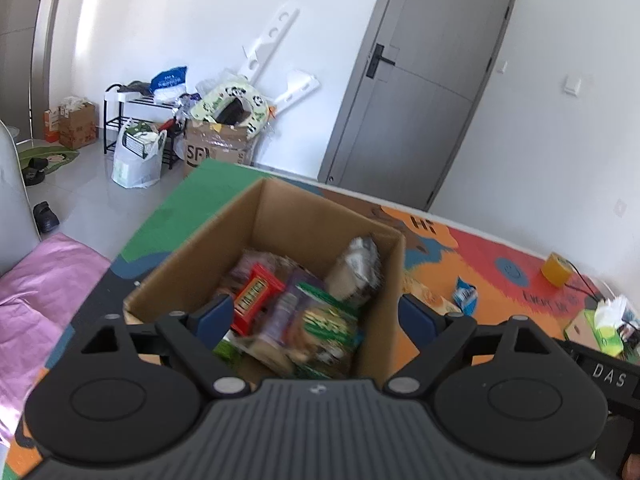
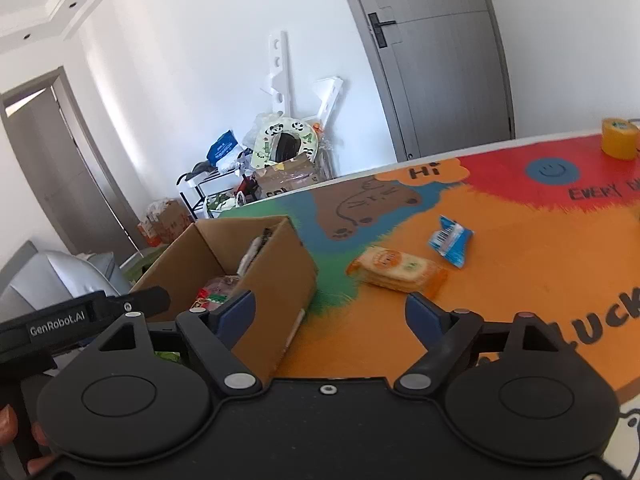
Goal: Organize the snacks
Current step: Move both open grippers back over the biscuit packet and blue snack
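Observation:
An open cardboard box (image 1: 208, 260) stands on the colourful table mat; it also shows in the right wrist view (image 2: 280, 276). It holds several snack packs, among them a red one (image 1: 256, 296) and a green one (image 1: 328, 320). My left gripper (image 1: 316, 316) is open and empty, hovering over the box. An orange biscuit pack (image 2: 396, 268) and a small blue packet (image 2: 450, 240) lie on the mat right of the box. My right gripper (image 2: 330, 312) is open and empty, just in front of the biscuit pack, beside the box's right wall.
A yellow tape roll (image 2: 620, 138) sits at the mat's far right. A green tissue box (image 1: 612, 328) lies at the right. The left gripper's body (image 2: 60, 320) reaches in at the left of the right wrist view. A pink cloth (image 1: 36, 300) lies left of the table.

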A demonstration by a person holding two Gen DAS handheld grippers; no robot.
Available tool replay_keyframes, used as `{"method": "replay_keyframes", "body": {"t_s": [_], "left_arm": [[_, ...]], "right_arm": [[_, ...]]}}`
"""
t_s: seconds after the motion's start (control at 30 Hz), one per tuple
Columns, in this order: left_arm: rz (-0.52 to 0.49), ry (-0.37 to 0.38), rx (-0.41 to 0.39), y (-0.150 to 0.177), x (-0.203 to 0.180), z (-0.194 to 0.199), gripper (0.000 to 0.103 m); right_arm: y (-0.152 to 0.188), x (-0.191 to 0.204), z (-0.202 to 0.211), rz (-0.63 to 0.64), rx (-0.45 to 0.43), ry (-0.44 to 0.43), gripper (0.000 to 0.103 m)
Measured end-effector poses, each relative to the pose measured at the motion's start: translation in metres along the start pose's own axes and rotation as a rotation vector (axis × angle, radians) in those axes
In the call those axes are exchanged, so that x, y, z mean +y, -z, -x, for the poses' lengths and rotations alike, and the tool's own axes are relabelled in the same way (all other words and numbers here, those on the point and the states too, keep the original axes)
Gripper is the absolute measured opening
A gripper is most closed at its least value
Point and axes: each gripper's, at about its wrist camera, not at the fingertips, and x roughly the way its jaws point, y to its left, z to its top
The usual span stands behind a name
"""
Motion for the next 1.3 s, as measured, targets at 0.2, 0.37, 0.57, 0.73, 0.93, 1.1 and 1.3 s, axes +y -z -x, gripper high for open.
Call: {"method": "replay_keyframes", "body": {"t_s": [0.2,0.37,0.57,0.73,0.93,1.1,1.3], "left_arm": [[-0.036,0.009,0.034,0.003,-0.019,-0.001,0.089],[-0.050,0.016,0.036,0.006,-0.036,-0.003,0.089],[-0.061,0.034,0.028,0.005,-0.057,-0.011,0.089],[-0.104,0.070,0.024,0.003,-0.080,-0.018,0.089],[-0.125,0.092,0.036,-0.002,-0.102,-0.035,0.089],[-0.124,0.096,0.032,-0.005,-0.115,-0.051,0.087],[-0.104,0.082,0.051,-0.010,-0.131,-0.074,0.078]], "right_arm": [[0.001,-0.021,0.005,-0.034,0.007,-0.005,0.090],[0.001,-0.038,0.010,-0.060,0.006,-0.003,0.094],[0.001,-0.066,0.016,-0.094,-0.011,0.022,0.094],[-0.004,-0.082,0.015,-0.104,-0.017,0.035,0.092],[-0.015,-0.097,0.006,-0.114,-0.016,0.059,0.085],[-0.026,-0.106,-0.007,-0.117,-0.003,0.059,0.079],[-0.041,-0.113,-0.026,-0.116,0.014,0.056,0.072]]}}
